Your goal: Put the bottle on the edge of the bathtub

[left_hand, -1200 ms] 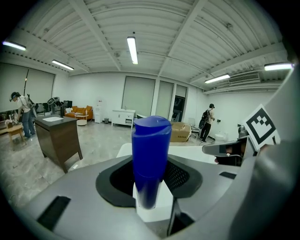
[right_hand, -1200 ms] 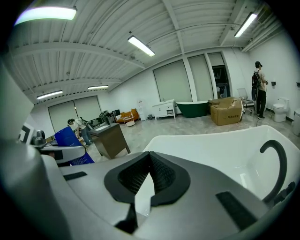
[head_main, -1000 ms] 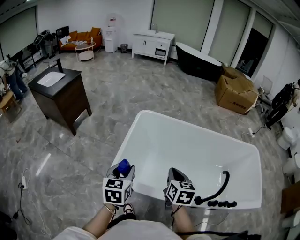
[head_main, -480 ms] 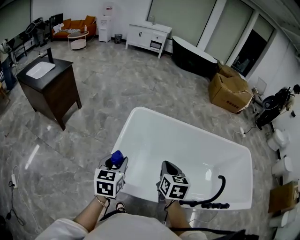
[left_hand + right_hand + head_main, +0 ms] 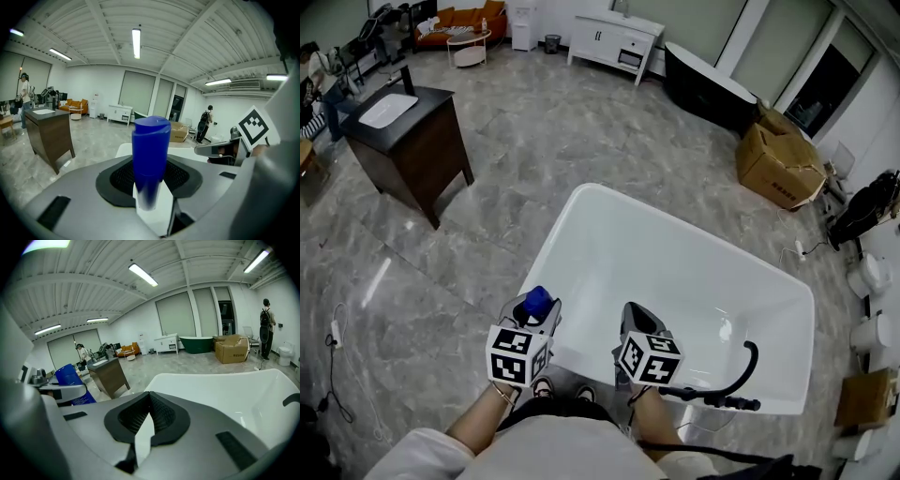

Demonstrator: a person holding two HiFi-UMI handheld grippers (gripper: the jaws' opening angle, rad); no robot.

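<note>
A blue bottle (image 5: 537,300) stands upright between the jaws of my left gripper (image 5: 534,312), just above the near left rim of the white bathtub (image 5: 546,262). In the left gripper view the bottle (image 5: 150,154) fills the middle, with both pads of the left gripper (image 5: 150,185) pressed on its lower part. My right gripper (image 5: 636,321) hovers beside it over the tub's near rim, shut and empty. The right gripper view shows its jaws (image 5: 149,417) closed, the bathtub (image 5: 220,390) ahead and the bottle (image 5: 70,376) at the left.
A black faucet with a hose (image 5: 736,389) sits on the tub's near right corner. A dark vanity with a white basin (image 5: 403,141) stands at the left. A cardboard box (image 5: 780,159) and a black tub (image 5: 712,89) lie at the back. A person (image 5: 266,333) stands far right.
The head view has shifted a little over the tub. Both grippers stay side by side at the near rim, and the bottle stays in the left one.
</note>
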